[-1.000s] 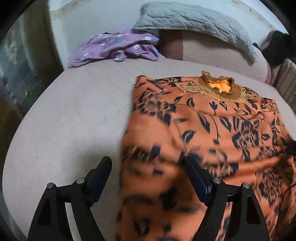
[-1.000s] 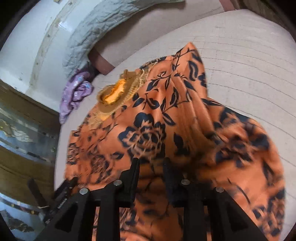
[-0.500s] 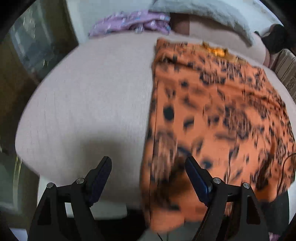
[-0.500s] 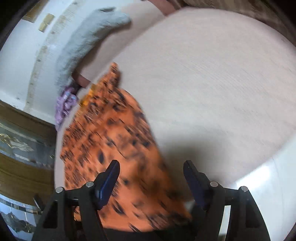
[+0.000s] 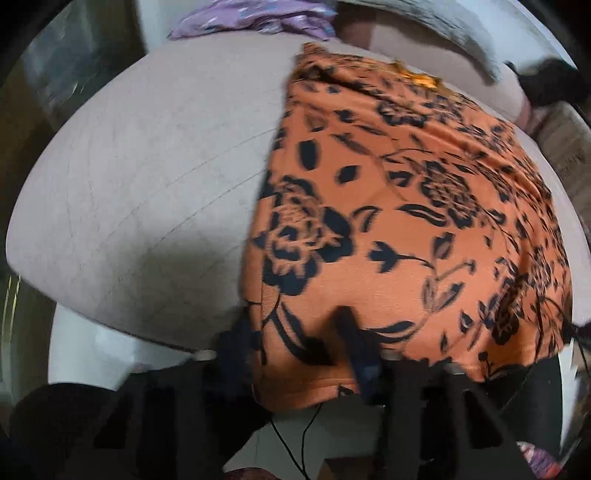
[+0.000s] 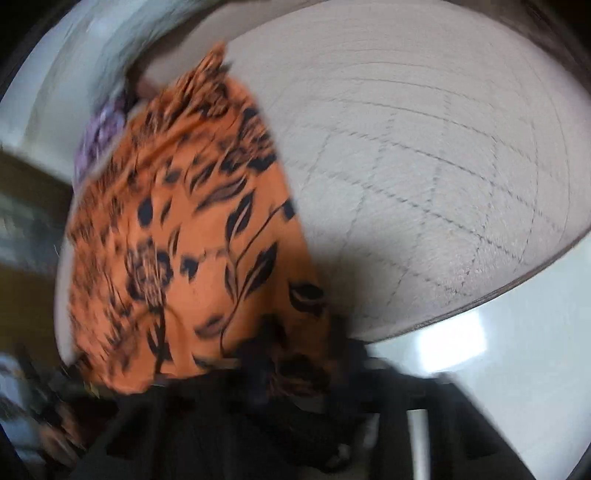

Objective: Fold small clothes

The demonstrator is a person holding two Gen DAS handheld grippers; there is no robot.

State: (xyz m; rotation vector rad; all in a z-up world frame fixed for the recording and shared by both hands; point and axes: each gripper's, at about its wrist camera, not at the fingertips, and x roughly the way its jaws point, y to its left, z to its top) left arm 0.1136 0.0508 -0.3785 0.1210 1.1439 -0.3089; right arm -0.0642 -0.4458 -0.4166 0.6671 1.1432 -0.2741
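An orange garment with a dark flower print (image 5: 406, 221) lies spread flat on the bed, its near hem hanging over the front edge. My left gripper (image 5: 295, 343) is at the hem's left corner, its jaws closing. The cloth lies flat between the blurred fingers, which still stand apart. In the right wrist view the same garment (image 6: 184, 240) runs away to the upper left. My right gripper (image 6: 299, 350) is at the hem's right corner, jaws closing, with a dark bunch of the cloth pinched between them.
The pale quilted bed (image 5: 147, 184) stretches left of the garment and also right of it (image 6: 424, 166). A purple garment (image 5: 251, 18) and a grey pillow (image 5: 443, 26) lie at the far end. White floor (image 6: 498, 350) shows below the bed's edge.
Both grippers pulled back from over the garment to its near hem at the bed's front edge. The right jaws opened wide, then came together on the cloth. The left jaws narrowed around the hem.
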